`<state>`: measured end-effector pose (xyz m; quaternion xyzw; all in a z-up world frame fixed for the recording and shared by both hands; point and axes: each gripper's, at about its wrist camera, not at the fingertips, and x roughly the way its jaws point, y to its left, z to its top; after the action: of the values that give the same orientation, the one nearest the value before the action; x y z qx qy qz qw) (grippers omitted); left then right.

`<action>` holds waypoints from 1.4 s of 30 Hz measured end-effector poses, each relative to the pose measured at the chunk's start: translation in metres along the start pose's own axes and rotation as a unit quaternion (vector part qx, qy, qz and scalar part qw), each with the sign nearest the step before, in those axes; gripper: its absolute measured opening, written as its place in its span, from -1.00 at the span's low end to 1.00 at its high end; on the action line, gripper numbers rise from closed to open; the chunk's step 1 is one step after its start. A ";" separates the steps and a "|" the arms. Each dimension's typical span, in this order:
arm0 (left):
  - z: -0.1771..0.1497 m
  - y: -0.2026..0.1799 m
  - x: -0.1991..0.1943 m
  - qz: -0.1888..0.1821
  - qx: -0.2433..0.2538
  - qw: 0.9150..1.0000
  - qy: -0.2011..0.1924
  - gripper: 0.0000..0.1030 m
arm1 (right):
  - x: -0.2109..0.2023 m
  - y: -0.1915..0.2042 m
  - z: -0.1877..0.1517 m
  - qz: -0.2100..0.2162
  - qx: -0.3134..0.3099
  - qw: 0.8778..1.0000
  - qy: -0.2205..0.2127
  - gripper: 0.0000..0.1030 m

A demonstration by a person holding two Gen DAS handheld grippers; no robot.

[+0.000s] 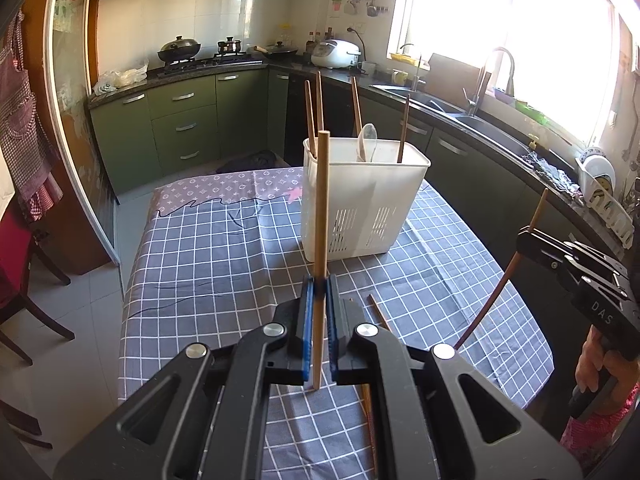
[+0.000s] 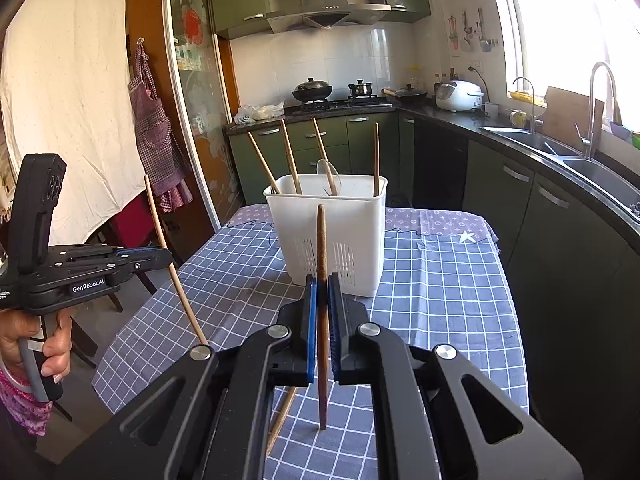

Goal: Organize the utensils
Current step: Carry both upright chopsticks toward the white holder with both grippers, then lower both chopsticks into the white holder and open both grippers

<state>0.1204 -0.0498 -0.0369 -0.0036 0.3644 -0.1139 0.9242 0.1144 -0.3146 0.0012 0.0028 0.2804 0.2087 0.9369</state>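
Note:
My left gripper (image 1: 319, 286) is shut on a light wooden chopstick (image 1: 322, 200) that stands upright between the blue pads. My right gripper (image 2: 322, 286) is shut on a darker brown chopstick (image 2: 321, 240), also upright. Beyond both stands a white plastic utensil holder (image 1: 364, 208) (image 2: 332, 232) on the checked tablecloth, with several chopsticks and a spoon (image 1: 366, 140) inside. In the left wrist view the right gripper (image 1: 528, 240) shows at the right edge with its dark chopstick (image 1: 496, 292). In the right wrist view the left gripper (image 2: 166, 258) shows at the left with its light chopstick (image 2: 176, 276).
More chopsticks (image 1: 378, 316) (image 2: 282, 416) lie on the checked table (image 1: 224, 248) near the grippers. Green cabinets, a stove with pots (image 1: 180, 50) and a sink counter (image 2: 560, 148) ring the table. A chair (image 1: 24, 280) stands at the left.

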 end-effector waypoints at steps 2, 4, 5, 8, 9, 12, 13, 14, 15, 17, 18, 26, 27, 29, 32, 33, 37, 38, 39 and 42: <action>0.001 -0.001 -0.001 -0.001 0.002 1.000 -0.001 -0.88 | 0.000 0.000 0.004 0.001 -0.001 1.000 -0.002 -0.88; 0.003 -0.002 0.000 -0.003 0.004 1.000 0.000 -0.88 | 0.000 0.001 0.008 0.003 -0.003 1.000 -0.006 -0.88; 0.005 -0.003 0.000 -0.005 0.004 1.000 0.000 -0.88 | -0.001 0.001 0.010 0.003 -0.004 1.000 -0.008 -0.88; 0.010 -0.004 0.000 -0.008 0.007 1.000 -0.001 -0.88 | -0.003 0.003 0.018 0.005 -0.007 1.000 -0.015 -0.88; 0.012 -0.005 0.000 -0.008 0.009 1.000 -0.002 -0.88 | -0.004 0.003 0.022 0.006 -0.007 1.000 -0.018 -0.88; 0.020 -0.009 -0.001 -0.012 0.013 1.000 -0.005 -0.88 | -0.006 0.003 0.032 0.010 -0.010 1.000 -0.026 -0.88; 0.023 -0.010 -0.002 -0.014 0.014 1.000 -0.006 -0.88 | -0.006 0.002 0.037 0.012 -0.011 0.999 -0.029 -0.88; 0.026 -0.011 -0.002 -0.017 0.015 1.000 -0.008 -0.88 | -0.008 0.002 0.042 0.014 -0.010 0.999 -0.032 -0.88; 0.029 -0.012 -0.004 -0.018 0.017 1.000 -0.009 -0.88 | -0.008 0.001 0.047 0.016 -0.010 0.999 -0.036 -0.88; 0.036 -0.015 -0.007 -0.020 0.022 0.999 -0.014 -0.88 | -0.009 0.001 0.059 0.019 -0.012 0.999 -0.044 -0.88; 0.040 -0.017 -0.009 -0.022 0.025 0.999 -0.016 -0.88 | -0.010 0.001 0.065 0.020 -0.013 0.999 -0.048 -0.88; 0.085 -0.031 -0.026 -0.050 0.042 0.997 -0.036 -0.88 | -0.013 -0.003 0.123 0.029 -0.012 0.996 -0.078 -0.88; 0.092 -0.033 -0.029 -0.052 0.044 0.997 -0.041 -0.88 | -0.012 -0.003 0.130 0.030 -0.011 0.996 -0.082 -0.88; 0.106 -0.038 -0.035 -0.056 0.049 0.996 -0.053 -0.88 | -0.011 -0.005 0.147 0.029 -0.011 0.996 -0.089 -0.88; 0.128 -0.044 -0.044 -0.051 0.056 0.994 -0.076 -0.88 | -0.009 -0.008 0.171 0.027 -0.010 0.994 -0.103 -0.88; 0.136 -0.046 -0.046 -0.050 0.058 0.994 -0.084 -0.88 | -0.007 -0.010 0.179 0.024 -0.009 0.994 -0.108 -0.88; 0.166 -0.054 -0.049 -0.044 0.060 0.991 -0.115 -0.88 | 0.003 -0.017 0.209 0.012 -0.010 0.992 -0.127 -0.88; 0.172 -0.054 -0.048 -0.042 0.059 0.990 -0.121 -0.88 | 0.006 -0.019 0.215 0.008 -0.010 0.991 -0.130 -0.88; 0.178 -0.054 -0.045 -0.038 0.059 0.990 -0.126 -0.88 | 0.011 -0.021 0.220 0.006 -0.009 0.991 -0.132 -0.88; 0.188 -0.053 -0.029 -0.021 0.058 0.989 -0.134 -0.88 | 0.032 -0.028 0.227 -0.002 -0.007 0.992 -0.125 -0.88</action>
<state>0.2161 -0.1097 0.1253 0.0270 0.2296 -0.1524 0.9609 0.2693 -0.3023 0.1727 0.0219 0.1595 0.2070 0.9650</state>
